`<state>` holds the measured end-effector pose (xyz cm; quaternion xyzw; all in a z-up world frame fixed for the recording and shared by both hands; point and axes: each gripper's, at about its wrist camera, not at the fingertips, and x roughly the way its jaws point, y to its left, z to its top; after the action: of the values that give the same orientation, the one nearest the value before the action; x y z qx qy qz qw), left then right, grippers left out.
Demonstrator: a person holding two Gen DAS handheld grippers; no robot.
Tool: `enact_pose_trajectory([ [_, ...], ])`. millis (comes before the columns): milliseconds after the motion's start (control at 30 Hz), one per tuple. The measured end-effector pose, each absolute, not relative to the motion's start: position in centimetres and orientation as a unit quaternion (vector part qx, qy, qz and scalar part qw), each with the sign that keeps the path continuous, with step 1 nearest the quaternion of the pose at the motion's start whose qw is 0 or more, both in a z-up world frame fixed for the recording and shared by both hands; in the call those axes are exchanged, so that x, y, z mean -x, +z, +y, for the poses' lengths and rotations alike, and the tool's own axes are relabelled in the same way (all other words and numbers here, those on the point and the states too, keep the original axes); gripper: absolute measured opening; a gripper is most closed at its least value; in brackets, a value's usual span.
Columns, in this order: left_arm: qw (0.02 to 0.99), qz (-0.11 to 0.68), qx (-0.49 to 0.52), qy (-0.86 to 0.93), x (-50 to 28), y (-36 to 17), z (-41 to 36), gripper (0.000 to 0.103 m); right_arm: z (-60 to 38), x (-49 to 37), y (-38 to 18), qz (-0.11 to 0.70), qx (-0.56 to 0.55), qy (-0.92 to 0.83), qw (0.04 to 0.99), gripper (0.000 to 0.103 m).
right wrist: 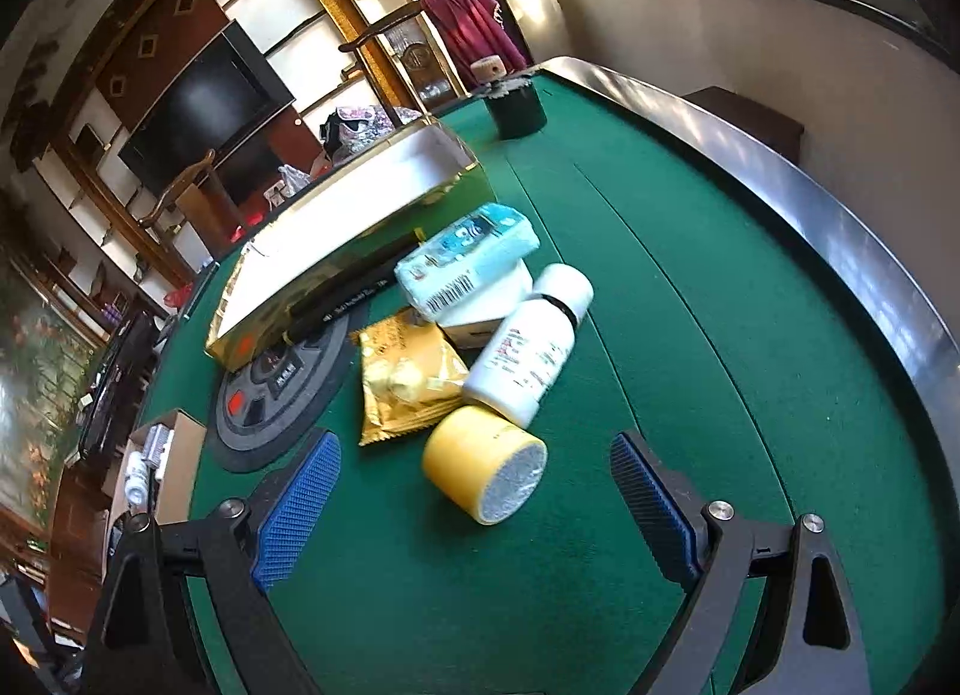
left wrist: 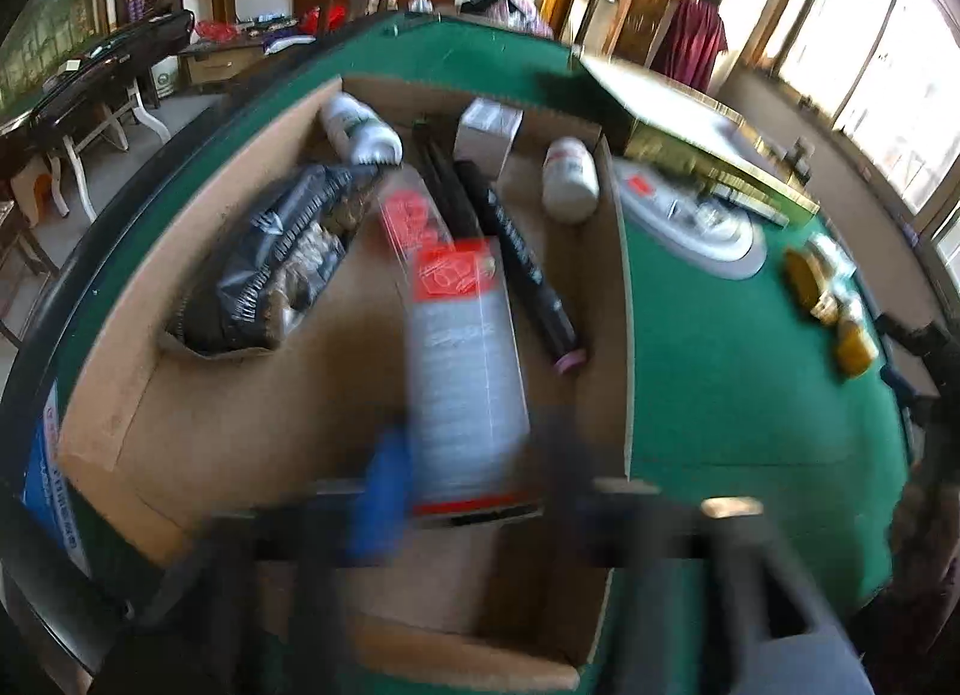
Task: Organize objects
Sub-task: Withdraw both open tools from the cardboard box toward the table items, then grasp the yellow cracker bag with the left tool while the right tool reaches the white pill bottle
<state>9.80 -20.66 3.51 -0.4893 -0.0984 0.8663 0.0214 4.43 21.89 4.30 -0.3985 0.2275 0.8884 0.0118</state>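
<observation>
In the blurred left wrist view my left gripper is over a cardboard box, with a white and red carton between its fingers; the jaws look closed on it. The box holds a black bag, two white bottles, a black marker and a small white box. My right gripper is open and empty, just short of a yellow tape roll. Behind the roll lie a white bottle, a gold packet and a blue tissue pack.
A gold flat box lies on the green table over a round grey disc. A dark cup stands at the far edge. The table's metal rim runs along the right. Yellow items show right of the cardboard box.
</observation>
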Motion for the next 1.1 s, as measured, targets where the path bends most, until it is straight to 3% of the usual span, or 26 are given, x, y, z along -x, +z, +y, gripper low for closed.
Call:
enact_pose_trajectory([
  [333,-0.053,-0.125,0.478,0.868,-7.2,4.7,-23.9,0.029,21.9,-3.8,2.8,0.237,0.406,0.882,0.004,0.094],
  [400,-0.052,-0.141,0.486,0.861,-7.2,4.6,-24.5,0.052,22.1,-3.7,2.3,0.244,0.411,0.878,0.002,0.094],
  [433,-0.046,-0.15,0.486,0.86,-7.4,4.4,-24.6,0.071,22.2,-3.7,2.2,0.247,0.412,0.877,0.0,0.094],
  [467,-0.036,-0.16,0.485,0.859,-7.5,4.5,-24.7,0.078,22.3,-3.7,2.2,0.249,0.412,0.876,-0.001,0.094],
  [833,0.049,-0.132,0.403,0.904,-10.7,10.2,-21.0,0.085,25.4,-2.4,5.1,0.271,0.369,0.889,0.027,0.095],
  [1100,0.114,-0.085,0.399,0.906,-10.9,10.6,-17.1,0.085,26.5,2.7,4.5,0.264,0.371,0.89,0.028,0.095],
])
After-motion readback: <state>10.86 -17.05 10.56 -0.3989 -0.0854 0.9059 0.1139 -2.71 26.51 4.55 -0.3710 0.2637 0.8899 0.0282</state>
